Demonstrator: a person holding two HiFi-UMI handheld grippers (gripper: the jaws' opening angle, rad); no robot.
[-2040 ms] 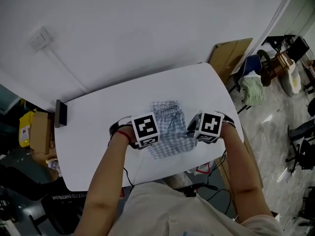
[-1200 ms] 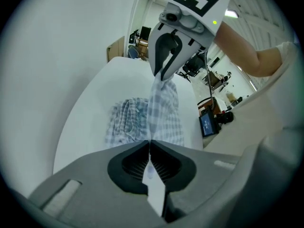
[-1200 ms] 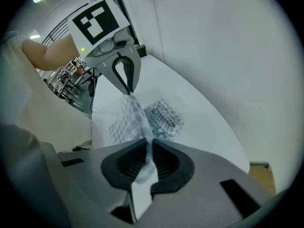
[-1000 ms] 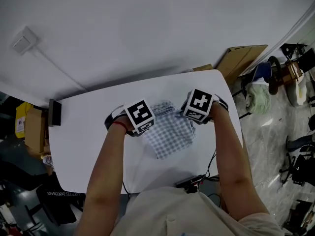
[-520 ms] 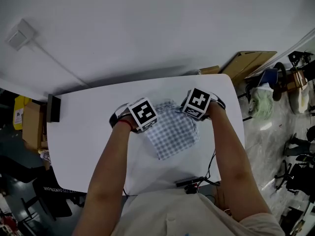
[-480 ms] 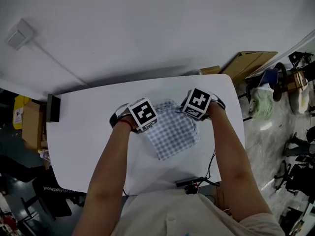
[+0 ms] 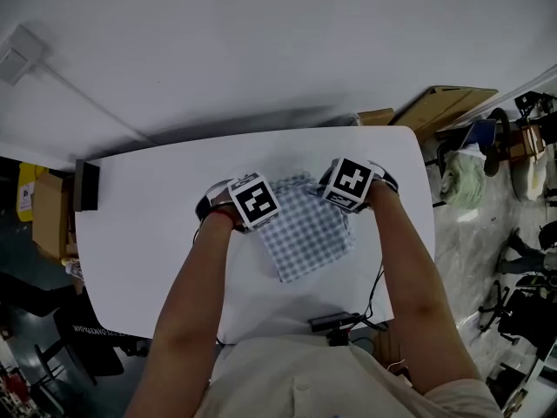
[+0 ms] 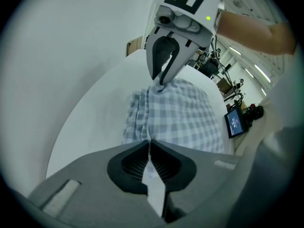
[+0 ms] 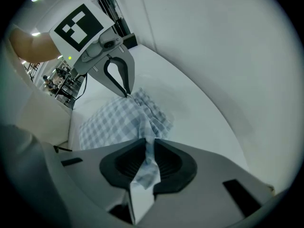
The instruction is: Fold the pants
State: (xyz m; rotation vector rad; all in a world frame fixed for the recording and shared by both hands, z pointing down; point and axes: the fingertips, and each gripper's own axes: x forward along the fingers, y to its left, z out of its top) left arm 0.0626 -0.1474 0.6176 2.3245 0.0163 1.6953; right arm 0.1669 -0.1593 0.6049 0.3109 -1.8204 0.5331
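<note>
The blue-and-white checked pants (image 7: 306, 229) lie folded in a small rectangle on the white table (image 7: 157, 225). My left gripper (image 7: 252, 203) is at the fold's far left corner, and my right gripper (image 7: 351, 184) at its far right corner; both point steeply down. In the left gripper view the left gripper (image 8: 148, 148) is shut on a thin edge of the pants (image 8: 180, 120). In the right gripper view the right gripper (image 9: 148, 148) has a bunched strip of the pants (image 9: 114, 122) between its pads; its jaws have just been opening, and the pads still touch the cloth.
A black box (image 7: 85, 185) sits at the table's left edge. A black device with cables (image 7: 335, 322) lies at the near edge. Cardboard (image 7: 452, 107) leans beyond the table's right corner, with floor clutter further right. A white wall rises behind the table.
Both grippers carried the pants' near edge over to the far side, then sank toward the table. The pants now lie as a shorter, doubled rectangle.
</note>
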